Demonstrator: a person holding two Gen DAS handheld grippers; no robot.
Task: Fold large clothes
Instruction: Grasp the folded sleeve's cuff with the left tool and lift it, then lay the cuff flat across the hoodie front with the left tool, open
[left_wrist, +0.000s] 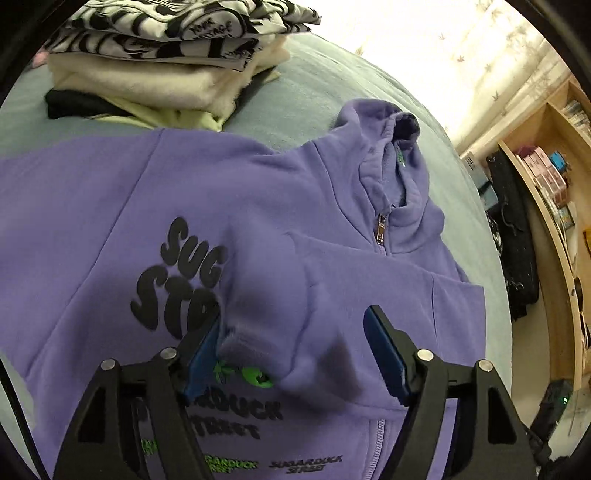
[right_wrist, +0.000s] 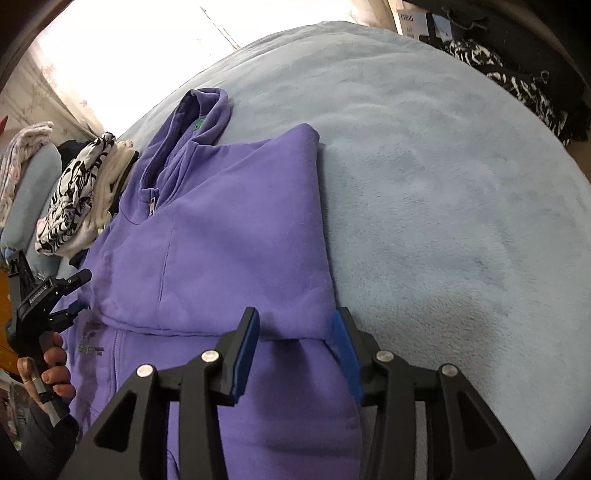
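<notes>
While both hand-held grippers (left_wrist: 293, 347) (right_wrist: 295, 345) gape wide, the fleecy purple hoodie (left_wrist: 258, 206) lies sleeve-folded.

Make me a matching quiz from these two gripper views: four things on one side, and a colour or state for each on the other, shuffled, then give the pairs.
Things:
1. hoodie
2. stack of folded clothes
3. blanket
4. left gripper

Descriptions:
A. pale blue and fluffy, covering the bed
B. open, with a fold of purple cloth between its fingers
C. purple, zipped, one sleeve folded across the chest
D. black-and-white print on top, cream beneath

Pairs: 1-C, 2-D, 3-A, 4-B
</notes>
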